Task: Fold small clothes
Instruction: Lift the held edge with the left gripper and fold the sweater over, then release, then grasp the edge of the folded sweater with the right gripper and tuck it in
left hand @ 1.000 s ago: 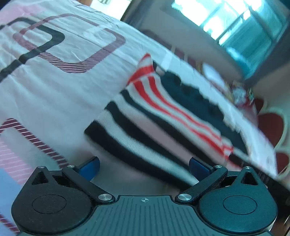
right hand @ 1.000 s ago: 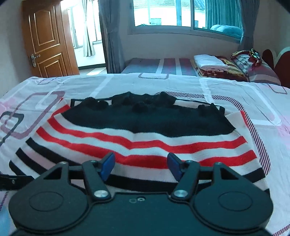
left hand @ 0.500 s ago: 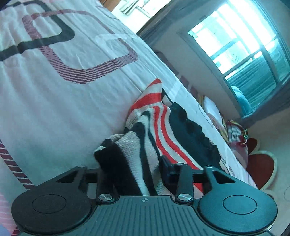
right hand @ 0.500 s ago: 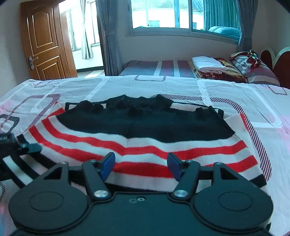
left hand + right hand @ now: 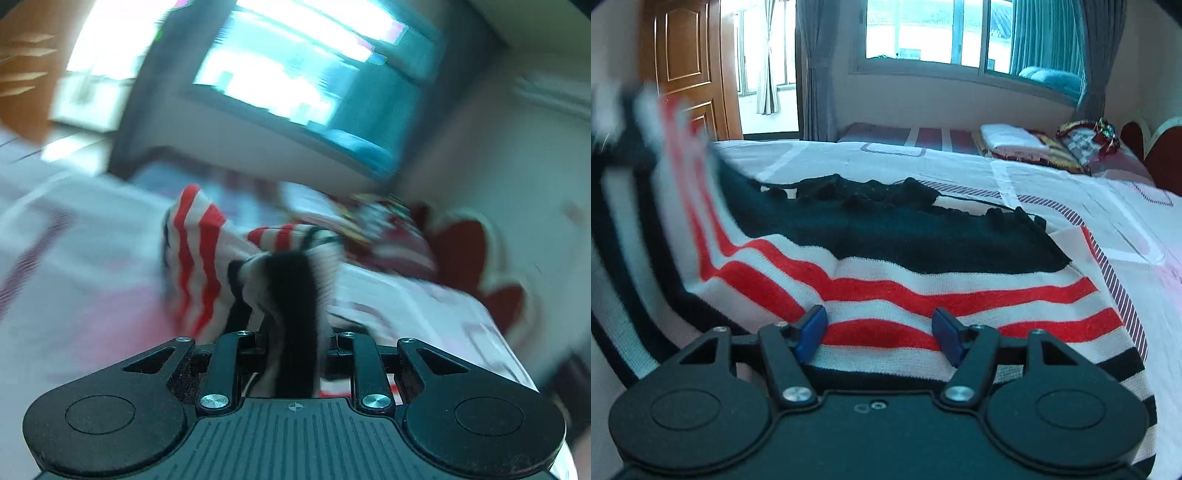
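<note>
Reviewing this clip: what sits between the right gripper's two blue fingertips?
In the right wrist view, only the striped sweater shows in the gap of the open right gripper: a red and a white stripe, apparently lying below the tips, ungripped.

The left wrist view is smeared throughout by motion blur: the window (image 5: pixel 295 74), the bed (image 5: pixel 74 288) and the items by the headboard (image 5: pixel 480 266) are rendered without detail, and the fingertips of the left tongs (image 5: pixel 291 343) are covered by the bunched striped sweater (image 5: pixel 207 258). In the right wrist view, the raised left side of the striped sweater (image 5: pixel 886 291) is blurred and cut off by the picture's left edge. Its near hem is hidden behind the body of the right tongs (image 5: pixel 879 332), and the folded items (image 5: pixel 1034 147) at the far end are too small to be identified.
</note>
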